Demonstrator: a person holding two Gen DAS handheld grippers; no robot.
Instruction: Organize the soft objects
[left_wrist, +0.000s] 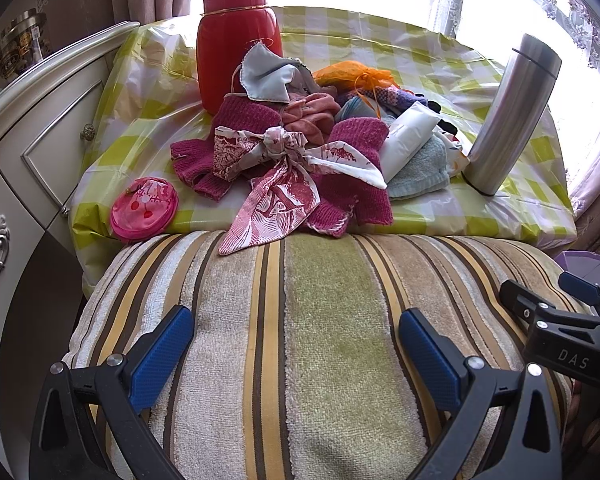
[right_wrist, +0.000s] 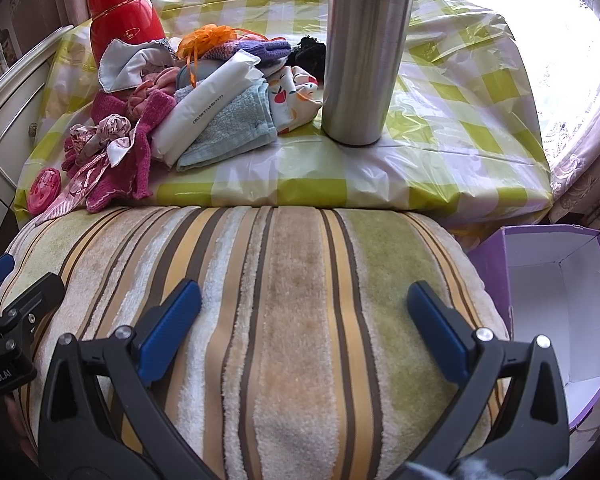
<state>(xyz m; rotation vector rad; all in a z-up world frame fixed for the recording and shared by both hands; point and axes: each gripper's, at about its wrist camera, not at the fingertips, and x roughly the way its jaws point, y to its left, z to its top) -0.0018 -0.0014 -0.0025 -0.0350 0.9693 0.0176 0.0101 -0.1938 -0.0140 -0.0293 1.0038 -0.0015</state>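
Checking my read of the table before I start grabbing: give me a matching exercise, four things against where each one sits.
Things:
1. red flask
2. steel flask
3. pink round case
4. purple box

Places:
A. beside the striped cushion, on the right, open
B. near left corner of the table
C. behind the pile, far left
D. right of the pile, upright

Pairs: 1-C, 2-D, 3-B, 4-A
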